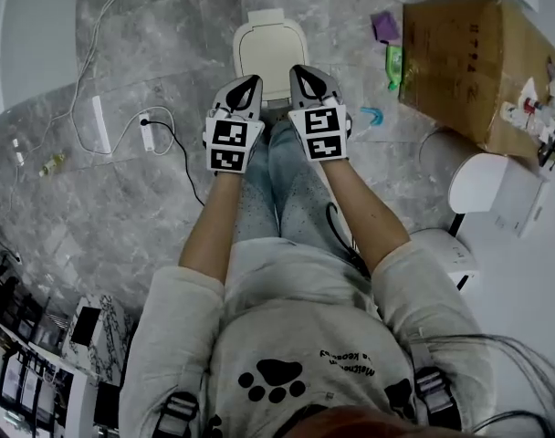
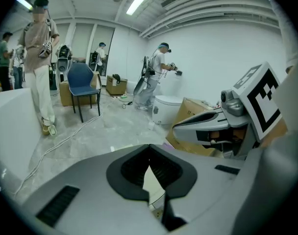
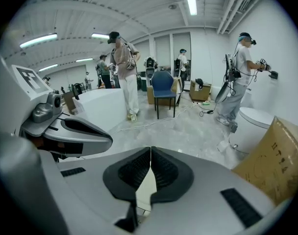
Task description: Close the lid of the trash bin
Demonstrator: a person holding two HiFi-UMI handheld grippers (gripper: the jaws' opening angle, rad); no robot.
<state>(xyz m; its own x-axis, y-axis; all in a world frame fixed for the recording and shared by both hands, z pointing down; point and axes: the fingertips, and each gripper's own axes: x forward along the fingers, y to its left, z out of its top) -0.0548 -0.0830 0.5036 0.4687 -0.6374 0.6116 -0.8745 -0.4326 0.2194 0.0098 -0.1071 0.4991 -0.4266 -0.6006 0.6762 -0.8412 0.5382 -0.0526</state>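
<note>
Grippers: two, left gripper [image 1: 246, 86] and right gripper [image 1: 307, 73], jaws pressed together on nothing.
Trash bin [image 1: 268, 18]: one, on the floor [image 1: 168, 208] beyond the grippers, lid [image 1: 270, 51] down.
Cardboard box [image 1: 455, 57]: one, right of the bin, small items inside.

Head view: from above the person [image 1: 287, 336], steeply down onto the floor [image 1: 122, 208]. Gripper views: close behind their fingers [image 2: 127, 170], facing out across the room; both share blue chair [image 2: 83, 82], cardboard box [image 3: 274, 165].

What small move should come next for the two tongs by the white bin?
Likely just draw both back: the white plastic trash bin lid looks already down, and the left tongs and right tongs are shut, holding nothing.
</note>
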